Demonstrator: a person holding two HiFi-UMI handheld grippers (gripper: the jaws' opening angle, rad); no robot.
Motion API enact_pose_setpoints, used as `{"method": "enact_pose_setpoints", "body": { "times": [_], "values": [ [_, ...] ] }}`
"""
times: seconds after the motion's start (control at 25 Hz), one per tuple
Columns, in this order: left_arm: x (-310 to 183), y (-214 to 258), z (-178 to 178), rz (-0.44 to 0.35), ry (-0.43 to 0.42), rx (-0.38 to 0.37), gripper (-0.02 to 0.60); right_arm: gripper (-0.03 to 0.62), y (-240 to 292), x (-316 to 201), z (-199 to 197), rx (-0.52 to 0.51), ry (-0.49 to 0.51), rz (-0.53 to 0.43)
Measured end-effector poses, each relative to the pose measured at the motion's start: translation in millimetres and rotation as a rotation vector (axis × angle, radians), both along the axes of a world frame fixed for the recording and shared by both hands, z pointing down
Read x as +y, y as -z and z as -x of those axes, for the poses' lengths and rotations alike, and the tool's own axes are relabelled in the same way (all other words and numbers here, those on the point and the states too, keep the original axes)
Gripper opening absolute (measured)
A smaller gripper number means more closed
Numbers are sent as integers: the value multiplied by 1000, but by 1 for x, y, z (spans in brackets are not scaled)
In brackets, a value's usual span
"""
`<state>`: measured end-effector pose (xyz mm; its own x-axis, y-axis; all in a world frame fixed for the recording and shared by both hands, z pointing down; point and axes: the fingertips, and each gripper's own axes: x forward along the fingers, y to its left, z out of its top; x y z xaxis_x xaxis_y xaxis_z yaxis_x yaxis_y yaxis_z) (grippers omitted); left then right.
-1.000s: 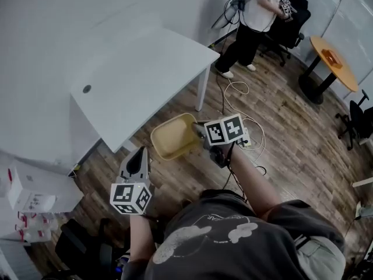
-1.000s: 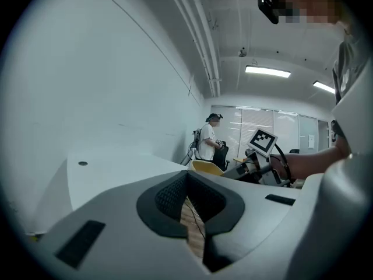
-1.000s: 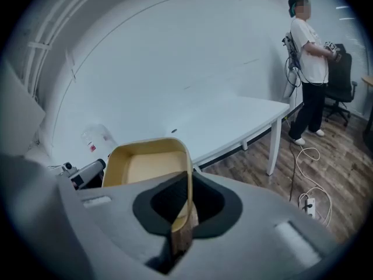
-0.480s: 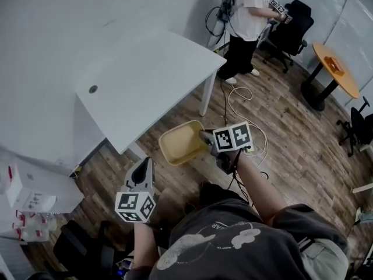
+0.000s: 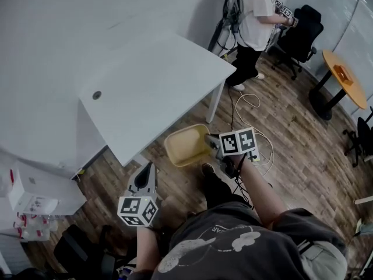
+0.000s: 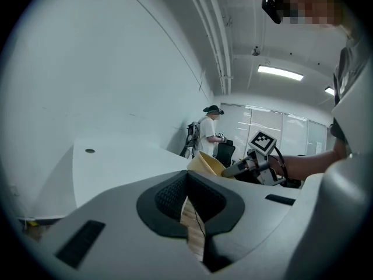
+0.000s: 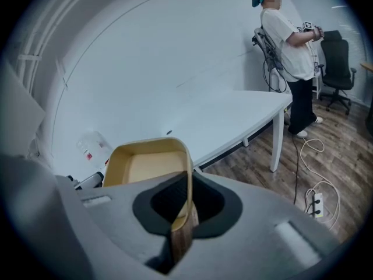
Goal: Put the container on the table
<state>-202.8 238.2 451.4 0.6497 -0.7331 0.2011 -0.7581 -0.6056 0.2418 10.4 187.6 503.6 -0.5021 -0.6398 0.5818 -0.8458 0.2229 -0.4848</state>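
A yellow, shallow, rounded-square container (image 5: 185, 147) hangs in the air over the wooden floor, just off the near corner of the white table (image 5: 157, 80). My right gripper (image 5: 210, 143) is shut on its right rim. In the right gripper view the container (image 7: 145, 163) fills the middle, its rim pinched between the jaws of that gripper (image 7: 185, 210), with the table (image 7: 233, 115) beyond it. My left gripper (image 5: 148, 168) floats lower left, apart from the container, shut and empty. Past the left gripper (image 6: 187, 182), its own view shows the container (image 6: 205, 163).
A person (image 5: 253, 16) stands at the table's far end beside a black office chair (image 5: 303, 25). A round orange table (image 5: 345, 73) is at the right. Cables and a power strip (image 5: 256, 150) lie on the floor under my right arm. White boxes (image 5: 29, 197) sit at the far left.
Both grippers and the container have drifted down and to the right in the head view, and the table has shifted with them. The right grip on the rim is unchanged.
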Motion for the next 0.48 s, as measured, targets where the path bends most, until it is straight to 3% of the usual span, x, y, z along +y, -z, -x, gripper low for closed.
{"method": "enact_pose_setpoints", "body": {
  "times": [0.48],
  "values": [
    [-130, 0, -46, 34, 110, -34, -3, 11, -8, -169, -61, -45, 60, 11]
  ]
}}
